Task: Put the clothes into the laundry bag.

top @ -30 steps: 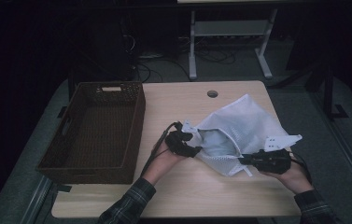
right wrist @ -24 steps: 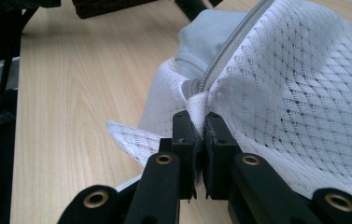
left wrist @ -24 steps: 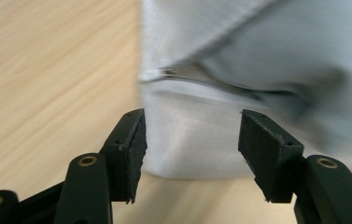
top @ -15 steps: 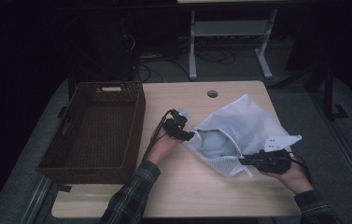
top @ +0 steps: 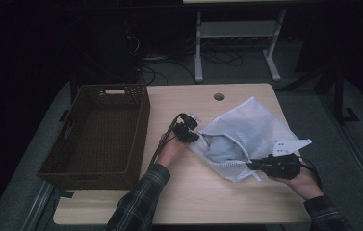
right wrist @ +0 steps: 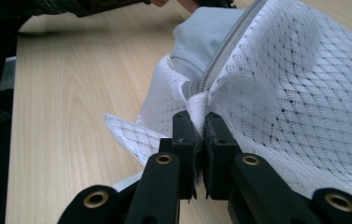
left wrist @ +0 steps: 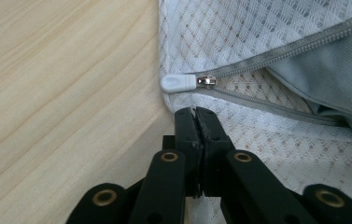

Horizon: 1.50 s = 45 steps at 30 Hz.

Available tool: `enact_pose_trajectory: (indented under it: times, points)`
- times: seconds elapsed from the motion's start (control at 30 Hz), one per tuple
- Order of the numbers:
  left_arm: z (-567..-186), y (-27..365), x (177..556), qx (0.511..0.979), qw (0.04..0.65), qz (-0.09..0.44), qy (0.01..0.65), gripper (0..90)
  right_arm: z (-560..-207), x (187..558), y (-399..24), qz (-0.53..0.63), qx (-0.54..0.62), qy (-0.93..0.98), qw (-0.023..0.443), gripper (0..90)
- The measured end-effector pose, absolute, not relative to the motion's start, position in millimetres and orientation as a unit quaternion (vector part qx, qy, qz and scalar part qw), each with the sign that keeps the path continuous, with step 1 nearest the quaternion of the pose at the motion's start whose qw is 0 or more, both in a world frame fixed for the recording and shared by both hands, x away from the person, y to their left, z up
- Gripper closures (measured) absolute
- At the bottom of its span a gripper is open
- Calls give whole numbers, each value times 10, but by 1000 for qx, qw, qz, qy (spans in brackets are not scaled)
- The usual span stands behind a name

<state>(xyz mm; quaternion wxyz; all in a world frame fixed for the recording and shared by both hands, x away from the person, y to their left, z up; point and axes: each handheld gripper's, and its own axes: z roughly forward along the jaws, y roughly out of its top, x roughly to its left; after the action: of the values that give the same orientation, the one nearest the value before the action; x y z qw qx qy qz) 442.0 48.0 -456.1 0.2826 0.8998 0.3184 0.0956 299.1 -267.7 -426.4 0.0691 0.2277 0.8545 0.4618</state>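
Note:
A white mesh bag (top: 253, 122) lies on the wooden table (top: 193, 197) with its zipper open and a pale grey-blue cloth (top: 221, 147) inside. My left gripper (top: 193, 136) is at the bag's left corner. In the left gripper view its jaws (left wrist: 195, 112) have just been closing and now meet on the mesh edge (left wrist: 220, 28), right below the white zipper pull (left wrist: 178, 83). My right gripper (top: 252, 165) holds the bag's near right end; its jaws (right wrist: 198, 116) pinch a bunched fold of mesh (right wrist: 295, 84) by the zipper. The cloth (right wrist: 201, 37) bulges from the opening.
An empty dark wicker basket (top: 143, 120) stands at the table's left side, close to my left forearm. A round cable hole (top: 219, 96) is in the table's far edge. Beyond the table are a metal frame (top: 237, 33) and cables on a dark floor.
My left hand has moved from the bag's mouth up and left to the bag's left corner, and its jaws have come together there. The right hand has kept still.

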Motion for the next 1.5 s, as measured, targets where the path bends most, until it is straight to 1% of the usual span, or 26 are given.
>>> enact_pose_trajectory:
  times: [0.13, 0.23, 0.47, 0.73, 0.9, 1.0, 1.1, 1.23, 1.33, 1.43, 1.5]
  points:
    - [-4536, 579, 4354, 892, 288, 106, 332, 898, -4272, 3003, -2681, 452, 232, 858, 76, 843]
    - [-4481, 711, 4249, 881, 303, 109, 346, 897, -4288, 3042, -2681, 441, 237, 862, 85, 843]
    - [-4410, 939, 3848, 875, 315, 119, 347, 896, -4324, 3209, -2668, 420, 250, 866, 101, 843]
    - [-4393, 1083, 3413, 880, 320, 113, 332, 894, -4375, 3444, -2634, 411, 261, 867, 106, 840]
    - [-4441, 1123, 3144, 886, 322, 97, 319, 891, -4400, 3556, -2582, 409, 262, 868, 106, 837]
    - [-4476, 1146, 3050, 890, 322, 90, 310, 890, -4438, 3577, -2559, 404, 262, 870, 104, 837]
    - [-4497, 1156, 3062, 886, 329, 84, 316, 890, -4435, 3563, -2568, 404, 264, 870, 101, 826]
    - [-4504, 1178, 3074, 884, 333, 86, 318, 889, -4379, 3493, -2625, 410, 280, 862, 103, 671]
    - [-4503, 1197, 3080, 882, 335, 87, 319, 889, -4308, 3377, -2704, 431, 287, 850, 97, 581]
    - [-4517, 1191, 3079, 882, 334, 87, 320, 888, -4196, 3208, -2747, 442, 281, 845, 107, 542]
    - [-4522, 1188, 3075, 883, 332, 88, 319, 887, -4163, 3115, -2733, 453, 274, 842, 100, 544]
